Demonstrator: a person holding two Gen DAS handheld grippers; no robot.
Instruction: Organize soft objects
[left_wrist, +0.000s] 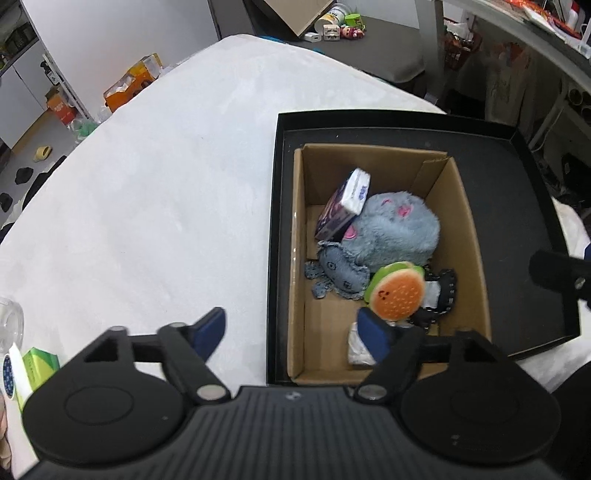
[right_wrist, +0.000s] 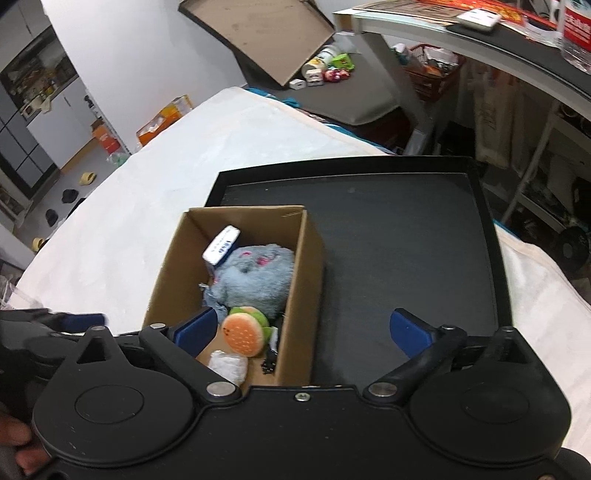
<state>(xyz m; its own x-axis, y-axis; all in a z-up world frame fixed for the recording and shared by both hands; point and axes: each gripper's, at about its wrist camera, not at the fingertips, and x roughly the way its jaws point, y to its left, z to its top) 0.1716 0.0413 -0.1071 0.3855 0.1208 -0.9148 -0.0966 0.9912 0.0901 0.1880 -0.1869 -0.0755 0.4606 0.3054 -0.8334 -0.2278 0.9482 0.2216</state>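
Cardboard box (left_wrist: 469, 236), brown, open-topped, stands in the left part of a shallow black tray (left_wrist: 517, 192) on a white-covered worktop (left_wrist: 166, 192). It holds the soft goods.

Contents:
- Grey-blue plush (left_wrist: 395, 229), fluffy with pink markings, the bulkiest piece. Judged light and squashy; it should take a pinch anywhere on its body.
- Denim octopus toy (left_wrist: 340, 273), limp, lying against the plush. Its stuffed head is the likely hold; the legs would slip.
- Burger-shaped plush (left_wrist: 399, 295), orange and green, resting on a black-and-white fabric item (left_wrist: 439, 295). Probably spongy; best taken across its flat faces.
- Tissue pack (left_wrist: 351, 203), leaning on the box's left wall and the plush. Soft but film-wrapped, so probably slick.
- White crinkled bundle (right_wrist: 227, 365) at the near end; its material cannot be told.

Left gripper (left_wrist: 291, 332): jaws spread wide, holding nothing, one finger over the worktop and the other over the box's near end. Right gripper (right_wrist: 303, 332): jaws likewise apart and empty, straddling the box's right wall.

Room: box walls are tall and the contents crowd the middle, so entry looks best from straight above. Tray floor to the right of the box is bare, and the worktop to its left is open apart from a green carton (left_wrist: 38, 363) near the left gripper.
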